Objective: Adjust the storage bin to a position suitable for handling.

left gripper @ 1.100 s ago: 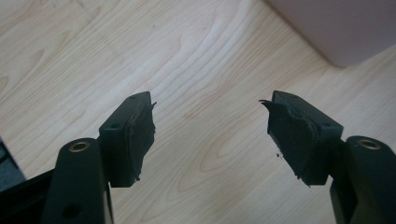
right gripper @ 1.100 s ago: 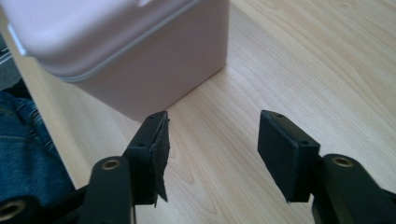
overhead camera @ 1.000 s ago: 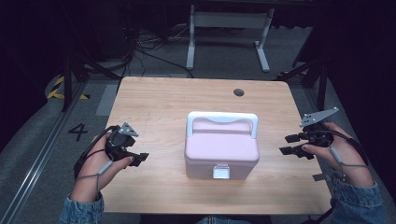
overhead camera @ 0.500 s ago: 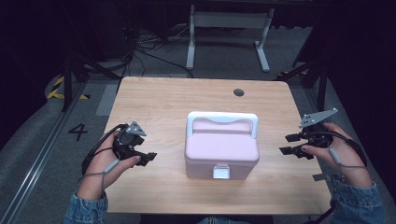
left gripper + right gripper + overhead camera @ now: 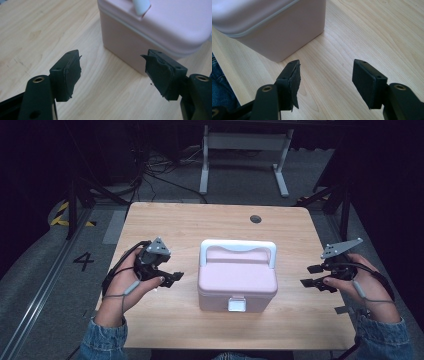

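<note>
Overhead, pink box [image 5: 237,280] with white latch [image 5: 236,305] sits between both claws; left claw [image 5: 170,278], gaping and empty, has neared it, jaws just widening; right claw [image 5: 313,276] likewise open, empty.

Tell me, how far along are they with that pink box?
Hardly started, it seems. The pink box sits shut on the table, its white latch down and its white handle lying flat. Nothing is in hand: the left gripper and the right gripper flank it with jaws open, clear of its sides. Left to do, probably: reaching in and gripping or opening it.
</note>
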Motion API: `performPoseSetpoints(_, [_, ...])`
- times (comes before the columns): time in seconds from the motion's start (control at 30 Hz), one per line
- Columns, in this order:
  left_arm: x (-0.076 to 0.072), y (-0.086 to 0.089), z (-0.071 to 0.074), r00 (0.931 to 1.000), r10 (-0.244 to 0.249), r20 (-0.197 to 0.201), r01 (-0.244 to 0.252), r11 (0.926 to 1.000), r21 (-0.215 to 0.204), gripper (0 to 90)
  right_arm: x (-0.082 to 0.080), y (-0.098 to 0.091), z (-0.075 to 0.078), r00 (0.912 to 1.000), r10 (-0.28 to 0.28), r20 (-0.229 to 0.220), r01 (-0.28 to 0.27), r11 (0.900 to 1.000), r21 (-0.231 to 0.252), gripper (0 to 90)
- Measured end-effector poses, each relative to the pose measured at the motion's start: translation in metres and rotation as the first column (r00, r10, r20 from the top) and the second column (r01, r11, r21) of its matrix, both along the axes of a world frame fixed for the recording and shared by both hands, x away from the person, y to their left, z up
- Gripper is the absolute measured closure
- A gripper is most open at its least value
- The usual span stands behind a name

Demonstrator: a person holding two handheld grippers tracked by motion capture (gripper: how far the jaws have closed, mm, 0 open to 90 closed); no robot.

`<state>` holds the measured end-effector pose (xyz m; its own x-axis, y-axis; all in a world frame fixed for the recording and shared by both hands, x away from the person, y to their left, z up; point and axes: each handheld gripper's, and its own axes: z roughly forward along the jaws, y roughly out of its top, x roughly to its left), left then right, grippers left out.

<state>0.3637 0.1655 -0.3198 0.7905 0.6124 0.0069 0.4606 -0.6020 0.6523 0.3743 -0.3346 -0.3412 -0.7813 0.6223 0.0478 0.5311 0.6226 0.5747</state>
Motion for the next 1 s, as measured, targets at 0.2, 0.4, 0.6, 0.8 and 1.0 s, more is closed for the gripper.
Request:
performPoseSetpoints(0.2, [0.009, -0.021, 0.006, 0.9986, -0.048, 0.021, 0.049, 0.9982, -0.035, 28.6, -0.003, -0.004, -0.002, 0.9999, -0.012, -0.002, 0.012, 0.9999, -0.006, 39.9])
performPoseSetpoints(0.4, [0.024, -0.039, 0.003, 0.9965, -0.082, 0.016, 0.083, 0.9925, -0.09, 25.9, -0.004, -0.004, -0.004, 0.9999, -0.011, -0.001, 0.011, 0.9999, -0.007, 39.1])
performPoseSetpoints(0.6, [0.034, -0.051, 0.002, 0.9936, -0.11, 0.025, 0.113, 0.9782, -0.175, 23.4, -0.006, -0.005, -0.005, 0.9998, -0.017, -0.003, 0.018, 0.9998, 0.002, 38.1])
performPoseSetpoints(0.8, [0.045, -0.063, -0.005, 0.9919, -0.114, 0.057, 0.123, 0.9744, -0.189, 24.7, -0.008, -0.005, -0.006, 0.9999, -0.015, -0.002, 0.015, 0.9999, 0.001, 38.1])
performPoseSetpoints(1.0, [0.047, -0.072, -0.004, 0.9927, -0.092, 0.078, 0.107, 0.9695, -0.22, 42.7, -0.008, -0.006, -0.006, 0.9997, -0.021, 0.009, 0.021, 0.9998, -0.002, 38.1])
